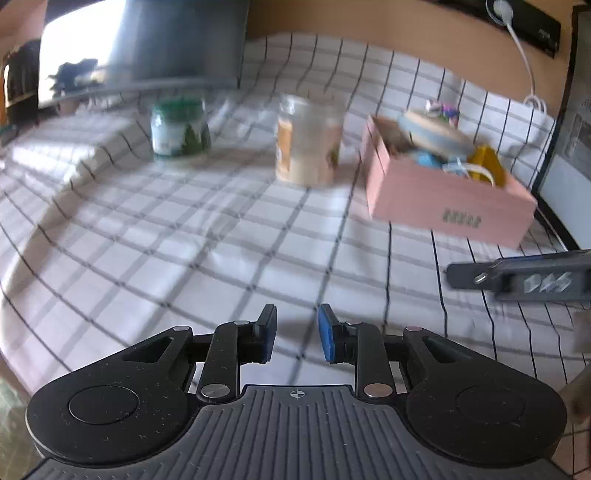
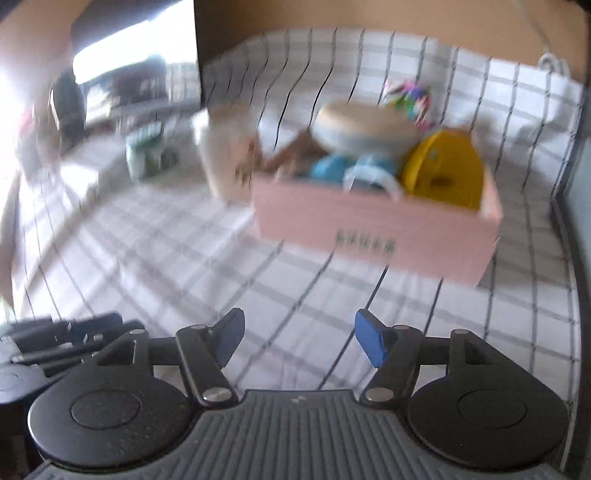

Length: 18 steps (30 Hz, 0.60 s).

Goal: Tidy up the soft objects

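Short of the pink box (image 2: 373, 221), your right hand-held gripper (image 2: 299, 341) stands wide and empty, your left hand-held gripper (image 1: 297, 332) narrow and empty, ready to reach its soft contents.

A home room — checked cloth (image 1: 192, 229) over the worktop, food jars (image 1: 181, 127), a wall socket (image 1: 501, 8) — lived-in clutter

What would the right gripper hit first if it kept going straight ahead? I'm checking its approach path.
Probably the checked tablecloth: the open, empty right gripper tilts down at bare cloth, short of the pink rectangular box. Blur leaves depth uncertain.
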Available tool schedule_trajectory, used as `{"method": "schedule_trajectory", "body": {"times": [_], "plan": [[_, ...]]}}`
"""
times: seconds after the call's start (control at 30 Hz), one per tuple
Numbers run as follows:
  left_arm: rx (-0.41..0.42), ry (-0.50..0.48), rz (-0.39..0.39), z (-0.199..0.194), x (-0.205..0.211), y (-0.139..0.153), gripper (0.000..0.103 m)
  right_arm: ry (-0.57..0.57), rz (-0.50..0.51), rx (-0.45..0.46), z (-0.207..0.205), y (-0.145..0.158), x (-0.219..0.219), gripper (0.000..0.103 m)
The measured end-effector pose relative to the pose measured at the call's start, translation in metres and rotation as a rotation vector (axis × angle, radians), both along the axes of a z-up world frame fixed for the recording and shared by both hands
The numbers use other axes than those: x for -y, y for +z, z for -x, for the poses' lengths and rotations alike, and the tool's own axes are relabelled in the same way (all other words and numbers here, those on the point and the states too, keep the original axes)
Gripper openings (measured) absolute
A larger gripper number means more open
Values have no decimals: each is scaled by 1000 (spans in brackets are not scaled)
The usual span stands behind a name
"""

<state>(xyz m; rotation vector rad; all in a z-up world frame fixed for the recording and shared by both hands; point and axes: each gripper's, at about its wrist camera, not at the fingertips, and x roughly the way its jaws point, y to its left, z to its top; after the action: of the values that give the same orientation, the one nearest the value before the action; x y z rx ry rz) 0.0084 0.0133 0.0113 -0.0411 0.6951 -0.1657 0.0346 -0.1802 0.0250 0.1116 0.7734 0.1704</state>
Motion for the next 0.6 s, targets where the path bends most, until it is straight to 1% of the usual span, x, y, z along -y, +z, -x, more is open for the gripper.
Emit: {"method": "schedule_trajectory", "body": {"times": [0.07,0.17,0.23,0.27,0.4,0.5,0.6], "plan": [[23,2,-19,4,5,-2,31,24,13,-9,2,-10,-5,67],[42,-2,-70,6,13,-4,33,42,76,37,6,-15,-12,70],[52,-5,-80,6,18,-4,33,45,100,57,7,-17,-12,79],[52,-5,-76,6,19,-4,33,35,101,54,6,-18,-10,82],[58,21,-70,4,24,-5,33,-7,93,48,3,-24,-1,100],[73,53,-65,6,27,-7,33,-19,96,50,3,-27,-1,101],[82,55,-62,8,28,-8,33,-18,96,53,5,-27,0,101]]}}
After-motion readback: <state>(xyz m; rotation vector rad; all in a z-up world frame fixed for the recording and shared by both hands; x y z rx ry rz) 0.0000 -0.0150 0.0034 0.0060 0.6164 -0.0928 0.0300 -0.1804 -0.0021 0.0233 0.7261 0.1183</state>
